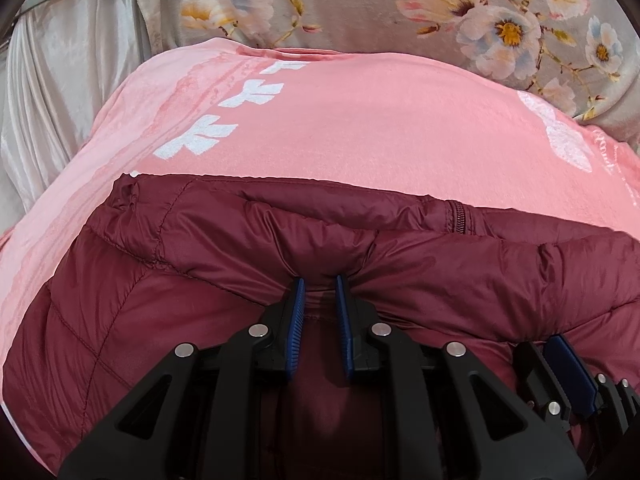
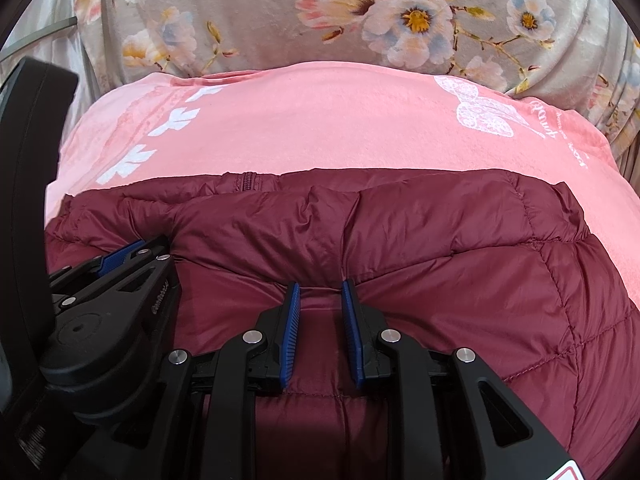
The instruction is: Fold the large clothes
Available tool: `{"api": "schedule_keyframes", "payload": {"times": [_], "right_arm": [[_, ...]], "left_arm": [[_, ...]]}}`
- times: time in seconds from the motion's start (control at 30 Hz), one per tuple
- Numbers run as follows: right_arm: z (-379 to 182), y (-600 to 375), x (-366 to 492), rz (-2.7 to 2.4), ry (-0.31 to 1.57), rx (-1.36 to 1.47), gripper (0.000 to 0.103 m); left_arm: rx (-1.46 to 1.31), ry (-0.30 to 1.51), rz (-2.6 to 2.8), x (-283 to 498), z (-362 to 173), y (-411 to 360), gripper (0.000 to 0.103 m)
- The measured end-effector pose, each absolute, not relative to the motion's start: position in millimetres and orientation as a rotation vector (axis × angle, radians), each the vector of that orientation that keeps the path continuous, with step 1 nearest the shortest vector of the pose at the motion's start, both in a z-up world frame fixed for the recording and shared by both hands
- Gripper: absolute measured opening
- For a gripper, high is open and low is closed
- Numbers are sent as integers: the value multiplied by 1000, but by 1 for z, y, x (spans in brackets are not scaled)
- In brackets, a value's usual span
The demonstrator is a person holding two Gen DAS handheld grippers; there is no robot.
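A maroon quilted jacket (image 1: 360,248) is laid on a pink blanket (image 1: 360,120) printed with white leaf shapes and a white butterfly motif, which is spread over a grey floral cover (image 1: 360,4); a pale satin cloth (image 1: 68,92) is seen at the far left. The jacket's upper layer is doubled over, and its folded edge with a short zip (image 2: 249,182) runs across both views. The left gripper (image 1: 320,282) is set at the left part of the fold, its blue-padded jaws narrowly parted with a gathered ridge of the maroon fabric pinched between them. The right gripper (image 2: 320,286) is placed beside it on the right part of the same fold, its jaws likewise narrowly parted and clenched on a puckered tuck of the fabric. Each gripper is visible at the edge of the other's view, both angled downward onto the jacket.
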State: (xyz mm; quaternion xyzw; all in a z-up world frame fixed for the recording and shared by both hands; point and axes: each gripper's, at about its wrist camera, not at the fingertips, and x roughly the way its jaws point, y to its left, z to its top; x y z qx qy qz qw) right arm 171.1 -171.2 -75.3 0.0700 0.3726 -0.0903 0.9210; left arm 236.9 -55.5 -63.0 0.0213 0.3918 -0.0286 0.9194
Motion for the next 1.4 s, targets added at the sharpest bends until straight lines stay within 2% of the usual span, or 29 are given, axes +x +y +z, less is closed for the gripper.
{"api": "schedule_keyframes", "payload": {"times": [0.07, 0.13, 0.23, 0.3, 0.6, 0.77, 0.83, 0.9, 0.97, 1.0, 1.07, 1.1, 1.13, 1.17, 1.2, 1.3, 1.4], "right_arm": [[-67, -170, 156, -172, 769, 144, 25], [-56, -162, 130, -145, 744, 144, 34], [-48, -144, 86, -69, 721, 138, 36], [-47, -130, 68, -42, 721, 120, 36], [-68, -100, 38, -9, 758, 93, 38], [-74, -90, 38, -32, 773, 32, 40], [-76, -87, 39, -39, 783, 15, 40], [-78, -85, 39, -47, 789, -1, 41], [-79, -83, 39, -50, 789, -9, 41], [-79, -84, 39, -48, 788, -5, 41], [-79, -86, 38, -40, 783, 8, 41], [-79, -87, 36, -37, 780, 15, 41], [-78, -88, 34, -35, 774, 22, 41], [-78, -88, 34, -35, 771, 24, 41], [-78, -88, 32, -35, 768, 23, 41], [-77, -87, 24, -34, 762, 11, 41], [-74, -94, 15, -18, 759, 52, 41]], "left_arm": [[12, 813, -80, 228, -55, -43, 32], [-18, 773, -59, 207, -39, -16, 58], [-41, 732, 1, 174, -24, 28, 75], [-81, 760, 44, 160, -24, 61, 78], [-381, 880, 118, 128, -68, 170, 79], [-453, 888, 90, 130, -81, 175, 88], [-461, 888, 83, 135, -83, 171, 97], [-447, 884, 87, 138, -86, 169, 98], [-418, 884, 65, 144, -85, 158, 96], [-421, 886, 52, 144, -85, 157, 91], [-431, 893, 5, 145, -80, 149, 67], [-434, 902, -16, 146, -77, 145, 51], [-431, 903, -35, 147, -74, 141, 40], [-422, 898, -62, 145, -67, 135, 22], [-411, 885, -77, 143, -60, 131, 15], [-365, 801, -141, 126, -23, 116, 11], [-327, 720, -232, 109, 15, 95, 10]]}}
